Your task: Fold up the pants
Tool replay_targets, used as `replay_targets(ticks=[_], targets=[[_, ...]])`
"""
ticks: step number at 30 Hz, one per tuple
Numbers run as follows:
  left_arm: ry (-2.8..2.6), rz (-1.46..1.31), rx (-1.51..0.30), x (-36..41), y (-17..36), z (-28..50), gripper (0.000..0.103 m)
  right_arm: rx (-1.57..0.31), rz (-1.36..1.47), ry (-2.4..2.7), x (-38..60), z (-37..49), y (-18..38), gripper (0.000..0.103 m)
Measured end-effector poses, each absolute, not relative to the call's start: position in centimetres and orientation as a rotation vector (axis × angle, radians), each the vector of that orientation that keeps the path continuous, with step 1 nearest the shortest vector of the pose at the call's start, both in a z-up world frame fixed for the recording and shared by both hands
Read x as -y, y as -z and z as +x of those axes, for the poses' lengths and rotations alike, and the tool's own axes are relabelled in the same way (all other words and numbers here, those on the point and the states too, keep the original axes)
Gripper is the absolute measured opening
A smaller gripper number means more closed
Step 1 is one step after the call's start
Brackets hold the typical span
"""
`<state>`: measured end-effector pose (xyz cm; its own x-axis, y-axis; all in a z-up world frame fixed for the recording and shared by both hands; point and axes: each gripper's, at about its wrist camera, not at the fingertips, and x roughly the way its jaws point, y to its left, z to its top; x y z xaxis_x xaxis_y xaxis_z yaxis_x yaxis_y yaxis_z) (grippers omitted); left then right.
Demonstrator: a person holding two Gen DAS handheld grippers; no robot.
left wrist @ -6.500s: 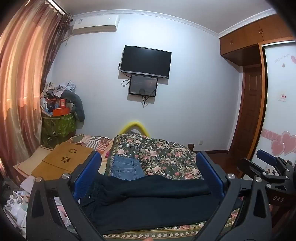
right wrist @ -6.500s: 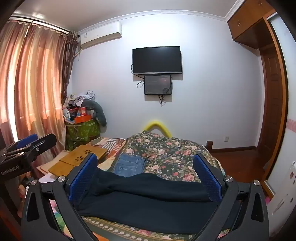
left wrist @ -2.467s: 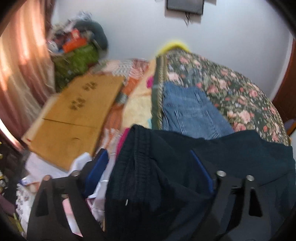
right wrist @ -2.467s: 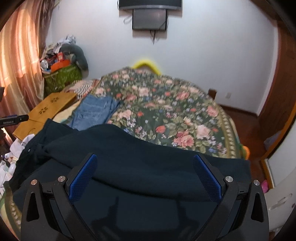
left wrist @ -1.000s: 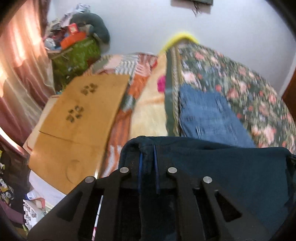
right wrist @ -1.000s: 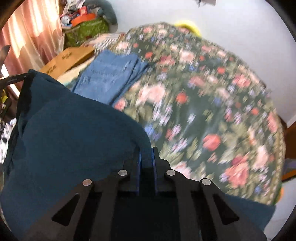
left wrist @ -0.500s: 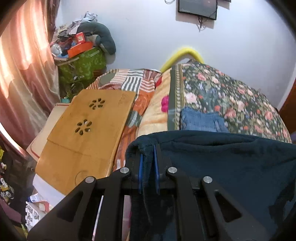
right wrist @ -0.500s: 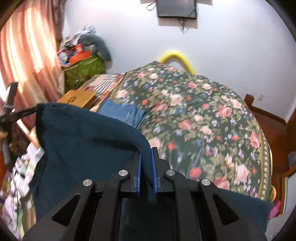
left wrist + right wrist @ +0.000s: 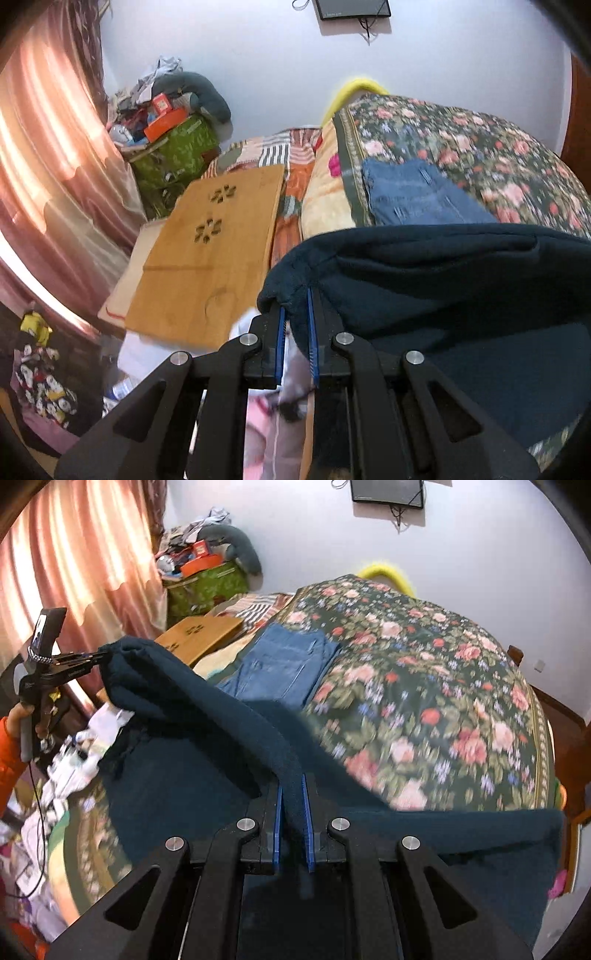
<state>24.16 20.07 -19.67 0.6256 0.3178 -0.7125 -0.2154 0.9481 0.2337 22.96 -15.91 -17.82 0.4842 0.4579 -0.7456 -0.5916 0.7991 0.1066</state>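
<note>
Dark navy pants (image 9: pixel 443 280) (image 9: pixel 207 716) hang stretched between my two grippers above the near edge of the bed. My left gripper (image 9: pixel 295 314) is shut on one corner of the cloth, which bunches over its blue pads. My right gripper (image 9: pixel 291 794) is shut on the pants' upper edge further right. In the right wrist view the left gripper (image 9: pixel 94 659) shows at far left, held by a hand in an orange sleeve, pinching the pants' corner. The lower part of the pants drapes on the bed and hangs below.
Folded blue jeans (image 9: pixel 417 195) (image 9: pixel 284 664) lie on the floral bedspread (image 9: pixel 424 686) beyond the pants. A wooden lap board (image 9: pixel 207 254) rests left of the bed. A cluttered green box (image 9: pixel 205 583) and pink curtains (image 9: pixel 48 177) stand at the left. Loose clutter covers the floor at lower left.
Both grippers, shut on the pants throughout, have drawn back and risen slightly. The cloth now hangs lifted and taut between them. More of the bed and jeans shows.
</note>
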Motion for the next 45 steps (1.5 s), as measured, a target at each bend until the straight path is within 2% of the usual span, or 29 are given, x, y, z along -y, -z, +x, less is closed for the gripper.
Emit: replay_targets(ticks=[13, 19, 20, 21, 22, 23, 24, 29, 32, 33, 45], targets=[[-0.320, 0.092, -1.040, -19.7, 29.0, 16.3, 0.010, -0.999, -0.099, -0.635, 16.9, 17.0, 24.3, 0.009], [-0.329, 0.059, -1.025, -20.0, 27.3, 15.2, 0.012, -1.019, -0.018, -0.606, 17.8, 16.4, 23.6, 0.014], [-0.331, 0.053, -1.006, -19.9, 26.3, 15.2, 0.021, -1.028, -0.009, -0.600, 18.1, 16.4, 23.5, 0.016], [-0.342, 0.051, -0.996, -19.9, 25.5, 15.4, 0.041, -1.035, -0.002, -0.592, 18.4, 16.3, 23.5, 0.020], [-0.360, 0.054, -0.982, -19.8, 24.8, 15.6, 0.054, -1.043, 0.010, -0.580, 18.9, 16.3, 23.5, 0.021], [-0.378, 0.059, -0.953, -19.6, 24.0, 15.6, 0.074, -1.046, 0.023, -0.565, 19.6, 16.3, 23.4, 0.021], [-0.392, 0.067, -0.913, -19.2, 23.1, 15.7, 0.082, -1.046, 0.036, -0.551, 20.3, 16.3, 23.3, 0.021], [-0.351, 0.100, -0.874, -16.1, 21.1, 17.8, 0.089, -1.022, 0.094, -0.446, 25.1, 17.0, 22.0, 0.023], [-0.283, 0.088, -0.890, -13.8, 20.8, 19.8, 0.089, -0.981, 0.121, -0.360, 28.6, 18.2, 20.7, 0.036], [-0.256, 0.083, -0.894, -12.8, 20.7, 20.6, 0.090, -0.969, 0.130, -0.330, 29.9, 18.6, 20.3, 0.037], [-0.070, 0.095, -0.942, -3.3, 22.3, 30.0, 0.090, -0.947, 0.215, -0.085, 41.3, 26.4, 19.9, 0.037]])
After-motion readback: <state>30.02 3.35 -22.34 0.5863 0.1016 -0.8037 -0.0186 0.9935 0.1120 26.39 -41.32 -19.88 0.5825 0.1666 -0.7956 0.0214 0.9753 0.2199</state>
